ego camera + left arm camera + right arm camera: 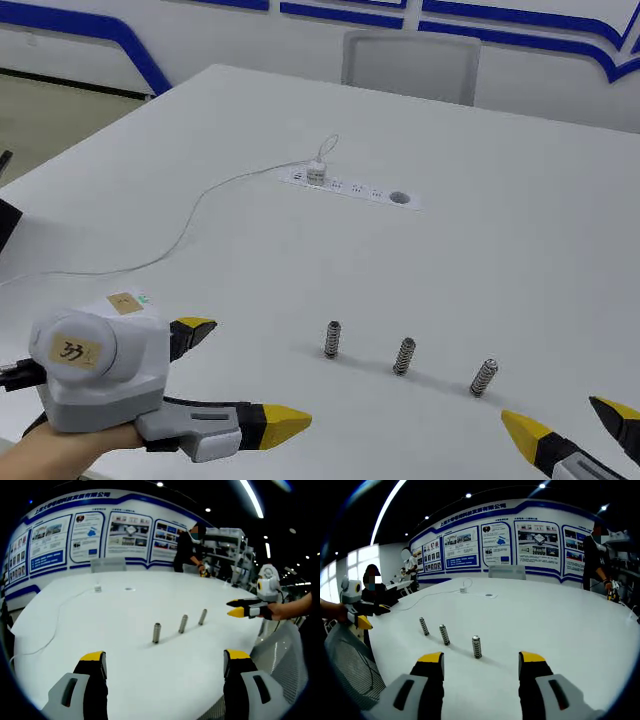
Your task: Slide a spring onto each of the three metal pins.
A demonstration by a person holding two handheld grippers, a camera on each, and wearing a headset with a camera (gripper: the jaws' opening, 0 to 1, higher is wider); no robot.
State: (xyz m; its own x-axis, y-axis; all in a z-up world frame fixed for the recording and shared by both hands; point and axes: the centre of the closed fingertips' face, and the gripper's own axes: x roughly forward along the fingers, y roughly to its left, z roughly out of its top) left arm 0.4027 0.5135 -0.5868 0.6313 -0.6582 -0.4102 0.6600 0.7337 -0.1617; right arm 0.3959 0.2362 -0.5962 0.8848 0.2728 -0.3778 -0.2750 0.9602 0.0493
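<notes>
Holding both grippers low over the near side of the white table point(520, 170), you have each one spread wide with nothing between its jaws. Your left gripper point(250, 375) has its yellow tips well apart, and its own view point(165, 656) shows bare tabletop between them. Your right gripper point(560, 412) is parted the same way, again with bare table in the gap in its own view point(481, 657).

Three springs stand upright in a row on the table, ahead of and between the two grippers. The first spring point(332, 339) is nearest your left gripper, just ahead and to its right. The middle spring point(404, 356) stands apart from both neighbours. The third spring point(484, 376) is nearest your right gripper, just ahead of its left jaw. A shiny pin head point(476, 638) shows at the top of that spring's coils. None of the springs touches a gripper.

Beyond the row the tabletop is open as far as the inset socket panel point(350, 187). A white plug point(316, 172) sits in it, and a thin cable point(200, 215) trails from it toward the table's left edge, well ahead of your left gripper. A grey chair point(410, 65) stands at the far edge.
</notes>
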